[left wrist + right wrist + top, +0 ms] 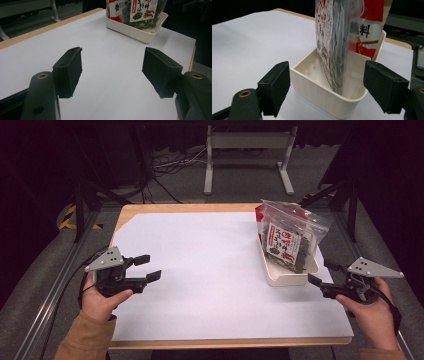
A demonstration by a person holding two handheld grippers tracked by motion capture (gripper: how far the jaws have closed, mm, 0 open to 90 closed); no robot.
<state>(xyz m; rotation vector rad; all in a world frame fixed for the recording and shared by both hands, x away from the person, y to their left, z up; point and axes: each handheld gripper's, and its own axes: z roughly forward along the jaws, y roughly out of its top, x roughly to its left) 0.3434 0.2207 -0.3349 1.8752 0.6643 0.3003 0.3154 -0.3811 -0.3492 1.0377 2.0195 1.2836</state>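
**Two upright packets in a light bin, with both tools spread nearby**

From the high view, the left tool sat with its jaws spread over bare white counter, well apart from the cream bin at the right side. The right tool rested just beside the bin's near corner, jaws also spread and gripping nothing. A clear seaweed packet and a red packet behind it stood propped in the bin, leaning. A knock from the right tool looked likely to tip them, or to slide the light bin toward the counter edge.

In the left gripper view, the pads stood wide over empty counter. The packet label showed red East Asian characters and a small green leaf mark; I could not read them surely.

In the right gripper view, the jaws stood on either side of the bin's near wall, not touching it. The seaweed packet rose thin and glossy; pinching its slippery film risked a slip or crushed contents. The red packet bore a dark character resembling 料 on a white band.
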